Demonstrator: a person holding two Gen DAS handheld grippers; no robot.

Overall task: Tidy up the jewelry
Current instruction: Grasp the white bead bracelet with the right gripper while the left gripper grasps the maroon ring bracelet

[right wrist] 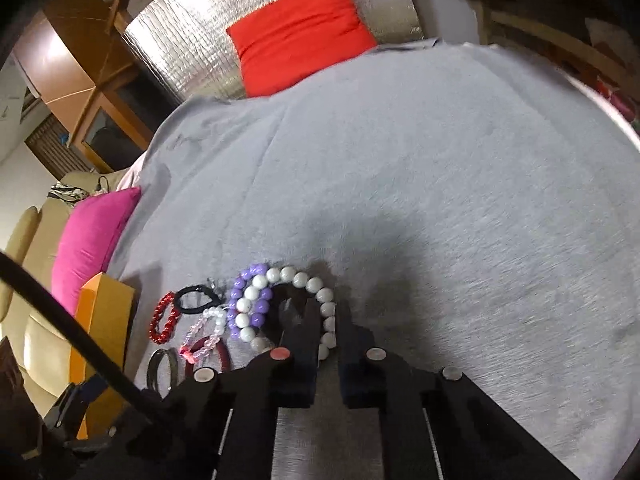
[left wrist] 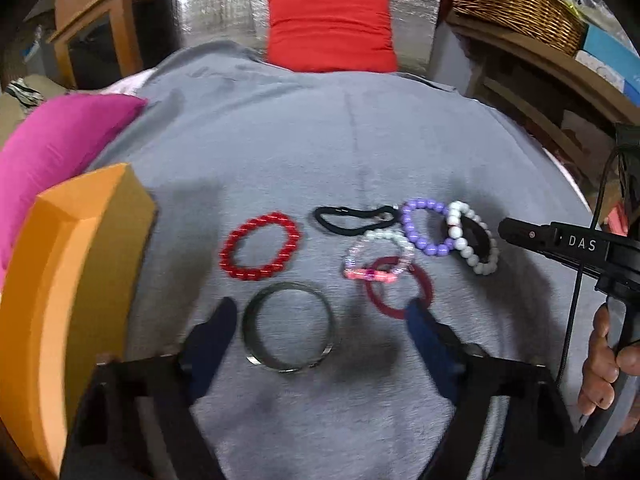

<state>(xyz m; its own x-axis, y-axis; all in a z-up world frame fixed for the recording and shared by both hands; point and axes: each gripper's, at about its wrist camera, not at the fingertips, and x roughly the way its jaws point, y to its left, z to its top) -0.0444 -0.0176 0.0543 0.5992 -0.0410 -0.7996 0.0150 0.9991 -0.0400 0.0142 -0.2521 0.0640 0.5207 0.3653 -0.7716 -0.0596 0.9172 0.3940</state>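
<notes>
Several bracelets lie on a grey cloth (left wrist: 320, 140). My left gripper (left wrist: 320, 316) is open, its fingers standing either side of a dark metal bangle (left wrist: 285, 289) without pressing it. The right fingertip overlaps a dark red bangle (left wrist: 371, 296). Beyond lie a red bead bracelet (left wrist: 260, 248), a black hair tie (left wrist: 352, 216), a clear and pink bead bracelet (left wrist: 376, 256) and a purple bead bracelet (left wrist: 424, 224). My right gripper (right wrist: 326, 316) is shut on one side of the white bead bracelet (right wrist: 300, 278), which rests on the cloth. It enters the left wrist view from the right (left wrist: 504, 228).
An orange box (left wrist: 80, 260) stands open at the left of the bracelets. A pink cushion (left wrist: 60, 148) lies behind it and a red cushion (left wrist: 330, 32) at the far edge. A wicker basket (left wrist: 516, 0) sits on shelves at the right. A hand (left wrist: 604, 368) holds the right gripper.
</notes>
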